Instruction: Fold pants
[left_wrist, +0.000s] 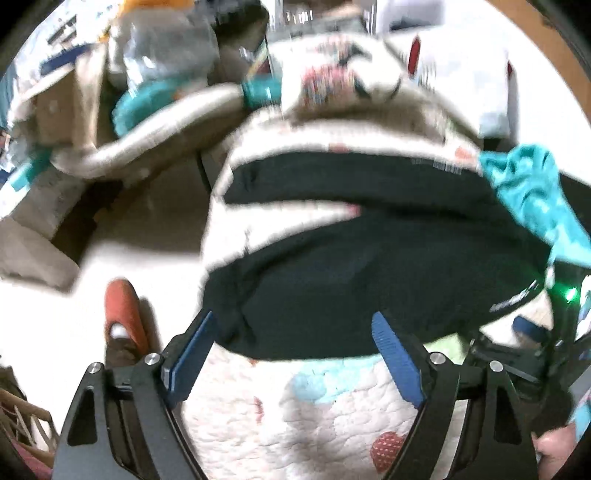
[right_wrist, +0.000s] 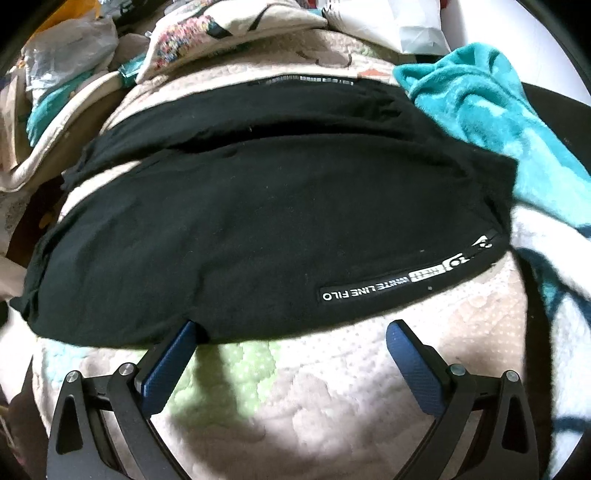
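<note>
Already both the left gripper (left_wrist: 293, 354) and right gripper (right_wrist: 291, 356) gape wide, holding nothing, at the near edge of the black pants (right_wrist: 258, 221) lying on the quilt (right_wrist: 295, 406), so a shallow pinch there may snag quilt too or slip off.

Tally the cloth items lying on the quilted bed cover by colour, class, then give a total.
Black: 1, the pants
Teal: 1, the fleece blanket
Total: 2 on the quilt. Both grippers, left gripper and right gripper, are open.
</note>
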